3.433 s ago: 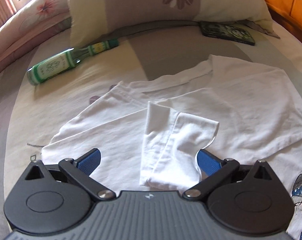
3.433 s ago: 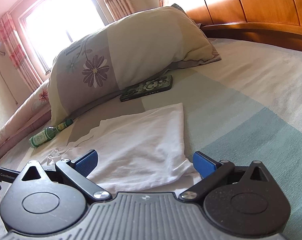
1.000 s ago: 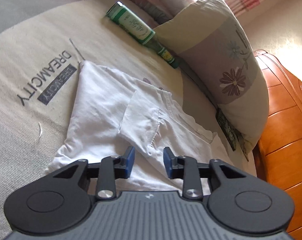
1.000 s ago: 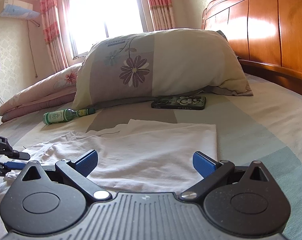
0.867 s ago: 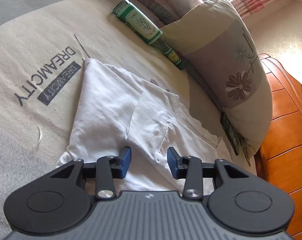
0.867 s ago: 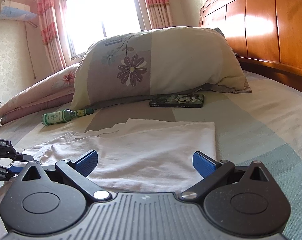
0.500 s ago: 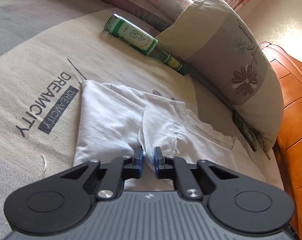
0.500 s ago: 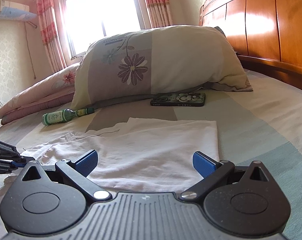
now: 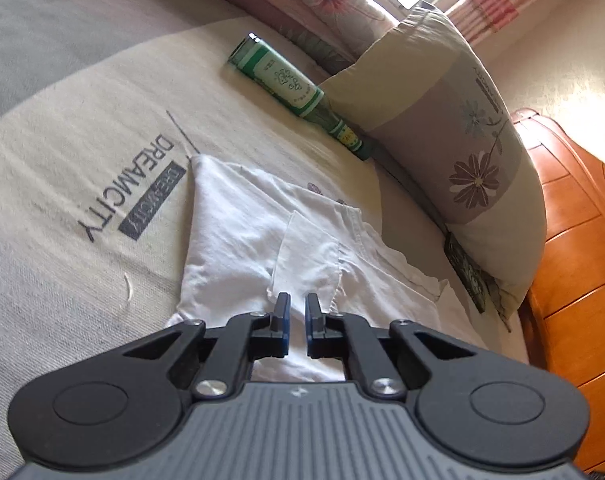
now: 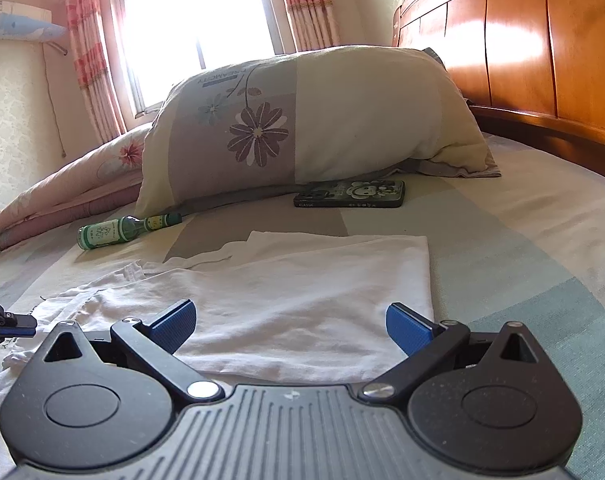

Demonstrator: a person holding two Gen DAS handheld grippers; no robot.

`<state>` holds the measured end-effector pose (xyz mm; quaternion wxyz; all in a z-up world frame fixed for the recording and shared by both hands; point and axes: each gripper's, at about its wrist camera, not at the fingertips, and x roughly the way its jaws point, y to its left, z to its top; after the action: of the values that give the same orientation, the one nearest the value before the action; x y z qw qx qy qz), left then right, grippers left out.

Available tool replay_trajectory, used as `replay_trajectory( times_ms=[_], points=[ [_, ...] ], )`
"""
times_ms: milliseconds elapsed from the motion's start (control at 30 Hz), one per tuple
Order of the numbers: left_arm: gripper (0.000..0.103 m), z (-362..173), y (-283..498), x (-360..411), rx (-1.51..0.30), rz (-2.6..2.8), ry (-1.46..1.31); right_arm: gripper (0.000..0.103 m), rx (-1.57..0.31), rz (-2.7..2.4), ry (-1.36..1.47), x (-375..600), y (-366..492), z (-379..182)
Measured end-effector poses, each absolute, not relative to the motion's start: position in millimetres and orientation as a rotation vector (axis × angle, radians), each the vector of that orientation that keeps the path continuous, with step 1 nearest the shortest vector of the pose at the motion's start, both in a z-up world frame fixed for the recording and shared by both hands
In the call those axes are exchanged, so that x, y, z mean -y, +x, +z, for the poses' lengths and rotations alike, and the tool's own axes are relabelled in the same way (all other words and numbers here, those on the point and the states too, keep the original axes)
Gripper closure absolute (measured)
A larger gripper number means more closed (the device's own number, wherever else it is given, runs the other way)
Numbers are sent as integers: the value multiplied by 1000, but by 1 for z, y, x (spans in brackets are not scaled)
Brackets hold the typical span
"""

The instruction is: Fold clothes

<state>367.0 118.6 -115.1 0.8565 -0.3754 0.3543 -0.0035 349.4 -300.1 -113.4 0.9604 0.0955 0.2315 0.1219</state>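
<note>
Left gripper [image 9: 297, 307] pinching white T-shirt [image 9: 238, 240] sleeve at near edge; right gripper [image 10: 290, 322] spread over its hem. I see green bottle [image 10: 120, 232], phone [image 10: 350, 194] beyond, by pillow [image 10: 302, 128].

Left tool [image 9: 297, 308] now nearly closed, fingers pinched on the white shirt's [image 9: 238, 240] folded sleeve.

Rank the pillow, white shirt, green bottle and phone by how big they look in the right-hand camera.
1. Pillow and white shirt look similar; nearness leaves them unranked.
2. Phone and green bottle look alike.
</note>
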Motion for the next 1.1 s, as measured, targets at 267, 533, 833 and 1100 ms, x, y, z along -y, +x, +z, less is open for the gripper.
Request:
replay_trajectory(
  times_ms=[267, 533, 833, 1100],
  points=[
    [63, -135, 391, -117, -768, -13, -916, 0, -468, 244, 197, 301, 349, -114],
    [90, -134, 399, -108, -729, 9, -786, 0, -467, 247, 190, 301, 349, -114],
    [96, -98, 381, -104, -642, -83, -683, 0, -475, 256, 180, 299, 350, -115],
    [83, -86, 362, -98, -719, -68, -520, 0, -472, 290, 136, 292, 346, -112]
  ],
)
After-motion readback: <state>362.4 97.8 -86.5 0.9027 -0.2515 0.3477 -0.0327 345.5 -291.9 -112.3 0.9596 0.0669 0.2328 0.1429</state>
